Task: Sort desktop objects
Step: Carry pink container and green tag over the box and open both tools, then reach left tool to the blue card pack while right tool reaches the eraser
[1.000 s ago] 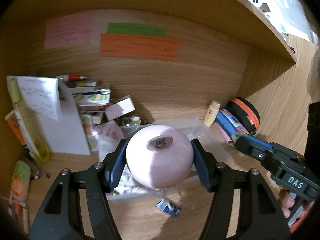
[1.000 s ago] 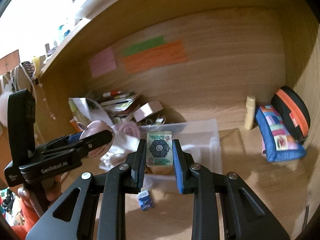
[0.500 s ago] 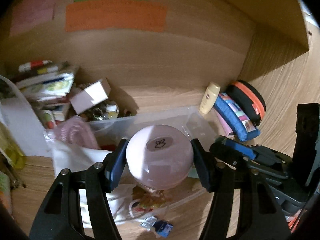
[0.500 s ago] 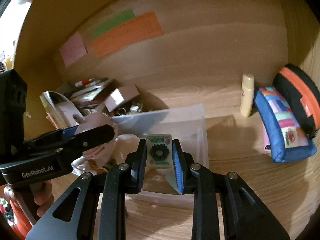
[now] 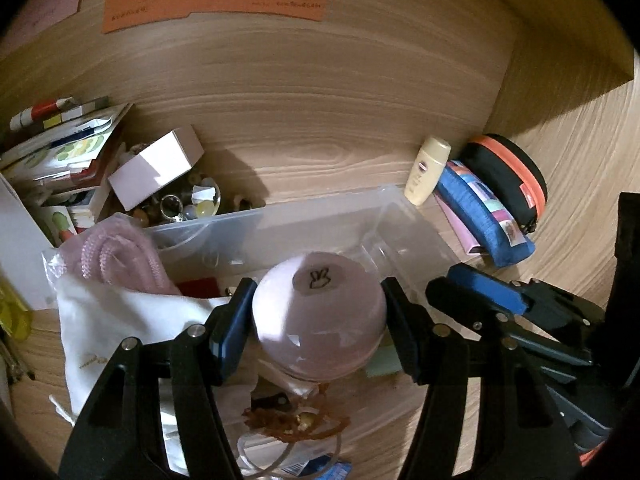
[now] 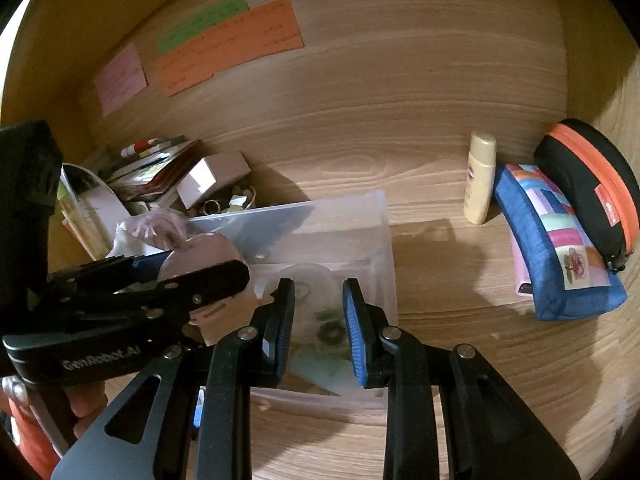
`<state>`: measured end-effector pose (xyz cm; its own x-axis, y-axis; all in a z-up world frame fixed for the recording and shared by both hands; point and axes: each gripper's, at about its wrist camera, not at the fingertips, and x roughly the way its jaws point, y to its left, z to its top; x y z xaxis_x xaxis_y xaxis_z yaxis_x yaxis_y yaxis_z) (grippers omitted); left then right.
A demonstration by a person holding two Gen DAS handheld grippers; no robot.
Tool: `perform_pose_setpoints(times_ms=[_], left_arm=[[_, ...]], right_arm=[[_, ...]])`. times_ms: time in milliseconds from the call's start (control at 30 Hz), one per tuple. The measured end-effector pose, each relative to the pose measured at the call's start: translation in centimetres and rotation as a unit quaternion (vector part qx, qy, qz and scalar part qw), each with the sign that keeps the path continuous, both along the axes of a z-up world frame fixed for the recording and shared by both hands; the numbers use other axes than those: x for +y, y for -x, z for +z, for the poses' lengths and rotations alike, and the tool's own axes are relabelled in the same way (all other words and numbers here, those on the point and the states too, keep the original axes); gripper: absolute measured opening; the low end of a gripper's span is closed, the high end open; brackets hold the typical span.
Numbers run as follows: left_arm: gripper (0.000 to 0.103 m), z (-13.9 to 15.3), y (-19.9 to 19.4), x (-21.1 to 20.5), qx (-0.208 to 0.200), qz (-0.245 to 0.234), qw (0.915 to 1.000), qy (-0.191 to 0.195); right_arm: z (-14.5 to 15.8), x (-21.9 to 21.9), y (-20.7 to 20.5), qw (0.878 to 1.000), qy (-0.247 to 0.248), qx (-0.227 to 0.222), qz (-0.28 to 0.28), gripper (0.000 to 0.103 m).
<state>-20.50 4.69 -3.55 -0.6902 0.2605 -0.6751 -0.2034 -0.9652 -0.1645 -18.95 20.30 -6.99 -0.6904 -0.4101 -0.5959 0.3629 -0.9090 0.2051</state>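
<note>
My left gripper (image 5: 318, 316) is shut on a round pink case (image 5: 320, 316) with a small bunny mark on top, held over the clear plastic bin (image 5: 320, 212). In the right wrist view the left gripper (image 6: 224, 276) shows at left with the pink case (image 6: 200, 256). My right gripper (image 6: 319, 320) is open over the bin (image 6: 380, 240); the green patterned card (image 6: 326, 332) lies blurred below its jaws inside the bin. A white cloth bag (image 5: 120, 320) with pink cord (image 5: 116, 256) fills the bin's left side.
A cream bottle (image 6: 480, 178), a blue patchwork pouch (image 6: 556, 244) and a black-and-orange case (image 6: 592, 188) stand at right. A white box (image 5: 156, 166), trinkets and stacked booklets (image 5: 60, 148) crowd the left. Coloured notes (image 6: 228, 46) hang on the back wall.
My right gripper has opened and let go of the green card, which now lies in the bin. Both grippers moved forward and lower over the bin; the left still holds the pink case.
</note>
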Motion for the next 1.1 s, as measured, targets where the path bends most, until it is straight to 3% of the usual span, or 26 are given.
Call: perform_pose_setpoints(times_ms=[367, 633, 800, 1100], left_arm=[[0.063, 0.1, -0.3, -0.1, 0.009, -0.008, 0.9999, 0.001], [0.074, 3.5, -3.5, -1.4, 0.067, -0.004, 0.9978, 0.001], [0.077, 4.5, -6.1, -2.4, 0.083, -0.004, 0.9965, 0.011], [0.078, 3.2, -11.4, -4.5, 0.084, 0.009, 0.996, 0.028]], right_arm=[[0.1, -0.3, -0.4, 1.0, -0.005, 0.013, 0.004, 0.022], [1.8, 0.5, -2.1, 0.999, 0.026, 0.029, 0.021, 0.023], [2.7, 1.2, -4.3, 0.999, 0.023, 0.044, 0.017, 0.04], [2.7, 1.3, -10.3, 0.997, 0.019, 0.063, 0.039, 0.047]])
